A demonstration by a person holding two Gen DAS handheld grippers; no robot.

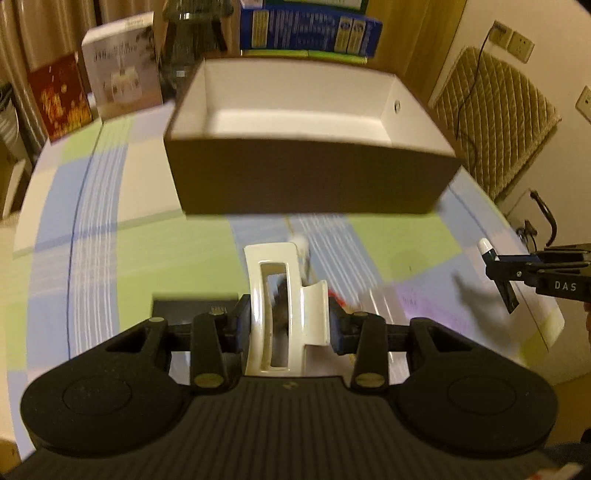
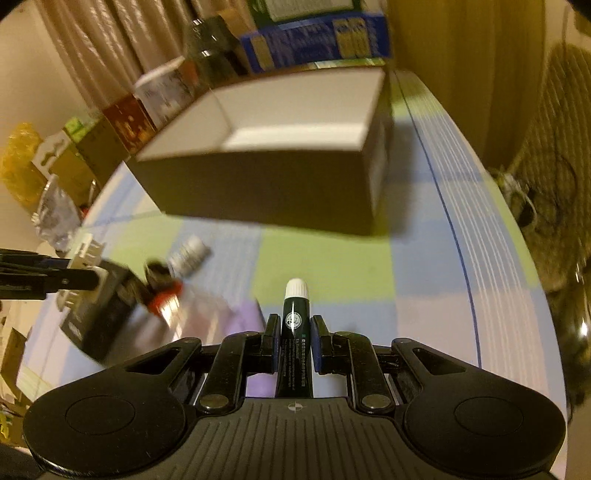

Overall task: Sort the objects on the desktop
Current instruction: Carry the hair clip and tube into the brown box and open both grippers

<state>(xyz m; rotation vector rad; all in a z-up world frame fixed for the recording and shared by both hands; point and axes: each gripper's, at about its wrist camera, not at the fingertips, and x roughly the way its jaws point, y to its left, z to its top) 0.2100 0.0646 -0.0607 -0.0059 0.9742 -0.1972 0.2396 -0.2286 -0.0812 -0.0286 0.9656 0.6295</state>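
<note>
Left gripper (image 1: 288,325) clamps a white hair clip (image 1: 286,306) by its sides; stiff, glossy plastic, prob. slippery and springy. Right gripper (image 2: 293,343) pinches a dark tube (image 2: 294,332) mid-body; light, firm. Open box (image 1: 295,110) sits ahead of both.

A: From the left wrist view I see the open box (image 1: 310,177) on the tablecloth (image 1: 99,229), ahead of the left gripper (image 1: 286,325). What sits between its fingers?

B: A hair clip (image 1: 284,306), lengthwise. Behind the box stand a carton (image 1: 310,29) and, to its left, two books (image 1: 122,66).

A: In the right wrist view I find the right gripper (image 2: 293,339) closed on a tube (image 2: 295,325), cap forward, box ahead. A small bottle (image 2: 190,254) lies left of it.
</note>
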